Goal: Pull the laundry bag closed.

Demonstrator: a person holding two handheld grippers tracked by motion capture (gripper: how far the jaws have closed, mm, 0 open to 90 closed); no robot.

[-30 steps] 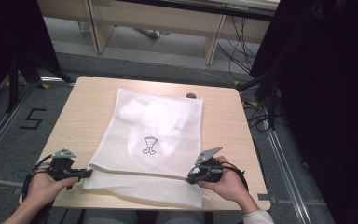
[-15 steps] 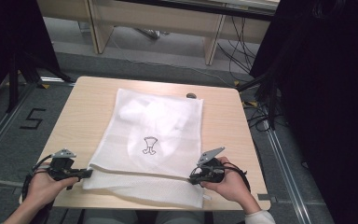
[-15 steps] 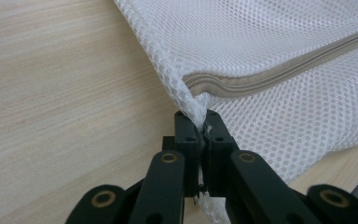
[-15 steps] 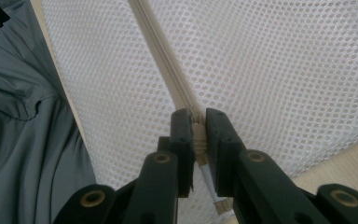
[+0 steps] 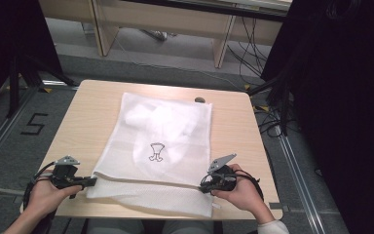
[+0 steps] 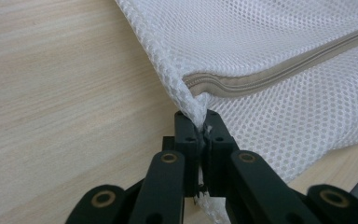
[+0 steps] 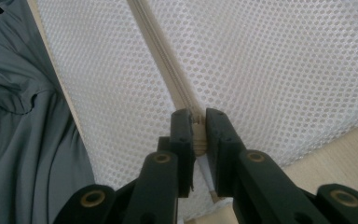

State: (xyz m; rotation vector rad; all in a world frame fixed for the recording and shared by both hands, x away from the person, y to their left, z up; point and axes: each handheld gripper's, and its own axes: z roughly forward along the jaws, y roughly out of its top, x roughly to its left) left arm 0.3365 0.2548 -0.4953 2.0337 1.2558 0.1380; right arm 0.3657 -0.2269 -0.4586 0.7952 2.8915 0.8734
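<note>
Mesh bag (image 5: 160, 146) contents — perhaps garment, blurred

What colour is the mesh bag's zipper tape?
Beige zipper on white mesh bag; left gripper view.

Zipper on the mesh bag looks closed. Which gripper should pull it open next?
Right, probably. The right gripper is shut on the zipper at what looks like its pull. The left gripper pinches the mesh bag at its corner, which suits anchoring.

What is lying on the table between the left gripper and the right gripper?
In the high view, the near edge of the white mesh bag with its zipper spans from the left gripper to the right gripper; each pinches one end.
</note>
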